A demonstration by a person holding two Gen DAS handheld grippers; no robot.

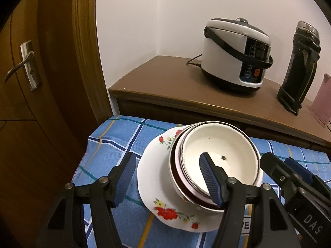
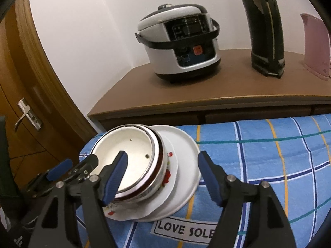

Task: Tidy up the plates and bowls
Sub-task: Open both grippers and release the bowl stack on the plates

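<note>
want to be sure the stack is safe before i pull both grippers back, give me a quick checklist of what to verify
1. Left gripper jaws off the bowls: ok, open, one finger inside the rim, not pressing.
2. Right gripper released: ok, open, straddling the bowl wall.
3. Bowls nested level: ok.
4. Bowls seated on the floral plate: ok.
5. Floral plate centred on the plain white plate: not ok, offset towards the door side.
6. Stack clear of the blue checked cloth's edge: cannot tell.
</note>
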